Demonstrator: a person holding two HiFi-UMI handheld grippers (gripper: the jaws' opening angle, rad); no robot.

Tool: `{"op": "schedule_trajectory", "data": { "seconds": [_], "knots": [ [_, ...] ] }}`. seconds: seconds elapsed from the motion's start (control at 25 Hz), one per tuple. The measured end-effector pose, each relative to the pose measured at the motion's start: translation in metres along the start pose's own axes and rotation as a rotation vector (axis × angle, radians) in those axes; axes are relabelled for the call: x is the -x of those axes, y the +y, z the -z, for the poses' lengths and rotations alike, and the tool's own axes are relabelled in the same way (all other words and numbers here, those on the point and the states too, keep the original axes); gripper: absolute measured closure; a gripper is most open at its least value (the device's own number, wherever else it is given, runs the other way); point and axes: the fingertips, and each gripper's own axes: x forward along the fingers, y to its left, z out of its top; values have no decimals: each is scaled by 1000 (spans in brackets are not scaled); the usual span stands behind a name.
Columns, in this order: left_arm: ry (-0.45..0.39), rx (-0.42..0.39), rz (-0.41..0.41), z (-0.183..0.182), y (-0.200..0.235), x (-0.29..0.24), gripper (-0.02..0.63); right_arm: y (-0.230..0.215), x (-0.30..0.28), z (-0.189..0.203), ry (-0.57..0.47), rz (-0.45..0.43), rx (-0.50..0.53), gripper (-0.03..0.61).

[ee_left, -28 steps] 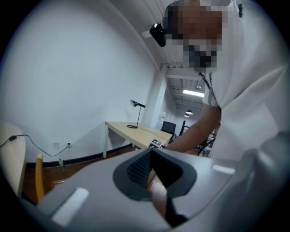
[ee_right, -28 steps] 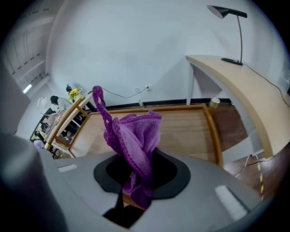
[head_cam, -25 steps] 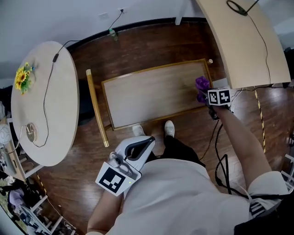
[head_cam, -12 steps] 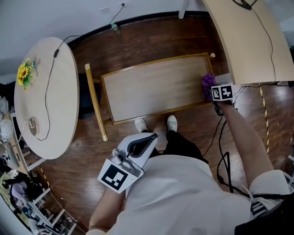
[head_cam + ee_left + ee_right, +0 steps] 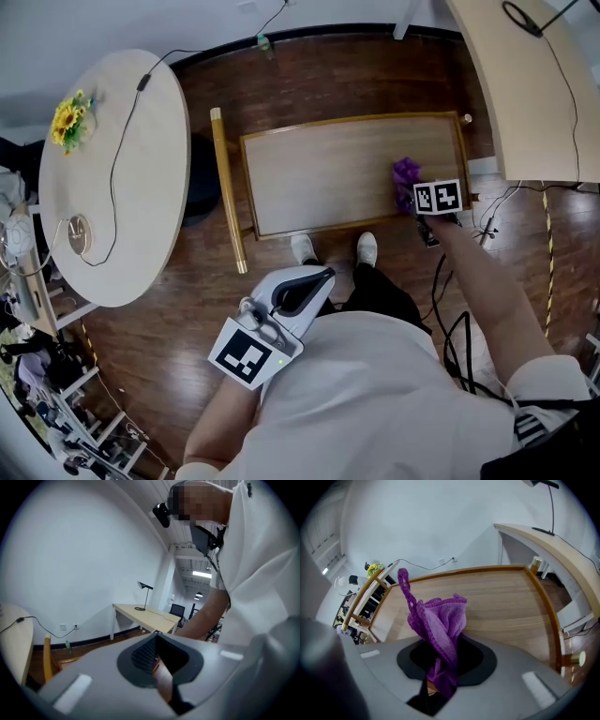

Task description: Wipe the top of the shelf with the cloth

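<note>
The shelf top (image 5: 328,173) is a pale wooden panel with a raised golden rim, right in front of the person's feet. A purple cloth (image 5: 406,172) rests bunched on its right part. My right gripper (image 5: 414,189) is shut on that cloth, its marker cube just over the shelf's front right corner. In the right gripper view the cloth (image 5: 438,620) stands up out of the right gripper (image 5: 439,670), with the shelf top (image 5: 501,602) spreading beyond it. My left gripper (image 5: 322,277) is shut on nothing and held low against the person's body; in its own view the left gripper (image 5: 158,660) points across the room.
A round table (image 5: 112,225) with sunflowers (image 5: 67,120) and a cable stands left of the shelf. A long desk (image 5: 534,84) runs along the right. A golden rail (image 5: 228,187) edges the shelf's left end. Cables (image 5: 450,309) trail on the floor at the right.
My right gripper has dragged the cloth leftward, from the shelf's right edge in over the top. The head view has shifted a little. The left gripper stays by the body.
</note>
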Motion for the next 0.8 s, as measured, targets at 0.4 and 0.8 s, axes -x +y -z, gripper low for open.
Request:
{"op": "schedule_trajectory", "data": {
  "seconds": [0.4, 0.8],
  "knots": [
    [-1, 10, -16, 11, 29, 59, 595, 170, -54, -7, 29, -162, 74, 479],
    [14, 6, -34, 30, 53, 105, 595, 322, -99, -9, 48, -318, 132, 479]
  ]
}}
